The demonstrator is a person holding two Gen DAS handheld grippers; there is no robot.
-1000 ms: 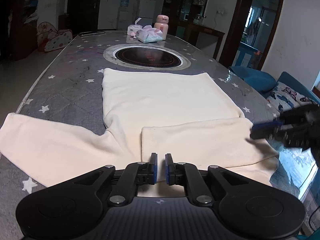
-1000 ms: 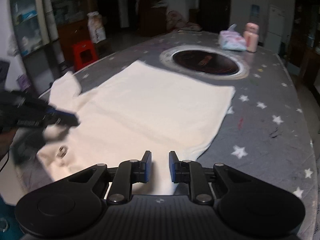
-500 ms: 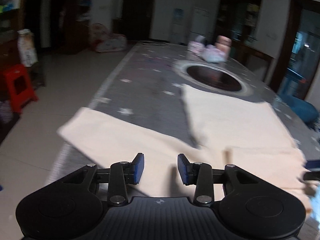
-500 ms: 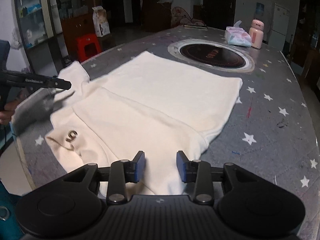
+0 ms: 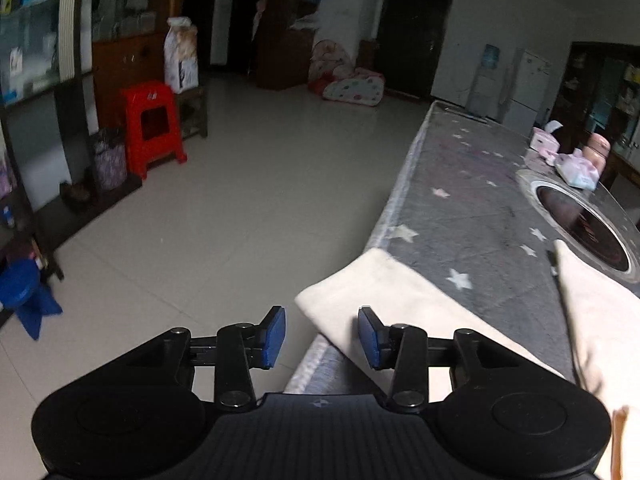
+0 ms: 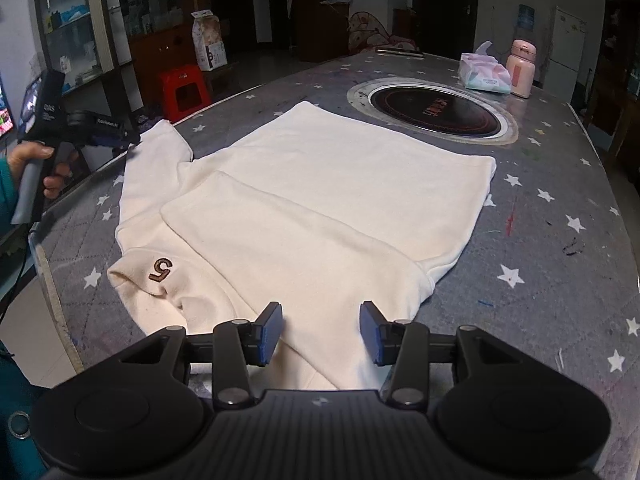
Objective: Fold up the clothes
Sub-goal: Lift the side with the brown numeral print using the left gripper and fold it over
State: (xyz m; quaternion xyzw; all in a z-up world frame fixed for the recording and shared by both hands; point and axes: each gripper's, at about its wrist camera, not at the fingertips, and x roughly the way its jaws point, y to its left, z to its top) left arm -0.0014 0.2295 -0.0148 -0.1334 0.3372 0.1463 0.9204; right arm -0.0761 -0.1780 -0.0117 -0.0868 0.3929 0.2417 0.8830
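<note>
I am looking along both of my grippers at a cream sweatshirt (image 6: 320, 200) lying flat on a grey star-patterned table (image 6: 560, 240). My right gripper (image 6: 320, 330) is hovering just above the near edge of the sweatshirt, its blue-padded jaws spread wide and gripping nothing; the cloth is showing through the gap between them. One sleeve is lying folded across the body of the sweatshirt, and a brown number 5 (image 6: 161, 269) is showing on the fabric to the left of this gripper. Beyond the sweatshirt, a round dark cooktop (image 6: 434, 112) is sitting set into the table, with a tissue pack (image 6: 484, 74) and a pink bottle (image 6: 521, 68) behind it.

My left gripper (image 5: 321, 338) is also standing released and empty. It is pointing out past the table's edge toward the tiled floor (image 5: 240, 200), and the cuff end of the other sleeve (image 5: 380, 296) is lying on the table corner just ahead of its right-hand pad, slightly overhanging the edge. In the right wrist view this same gripper (image 6: 134, 140) is appearing at the far left, held in my hand (image 6: 36, 164), its tip just beside that sleeve's end
</note>
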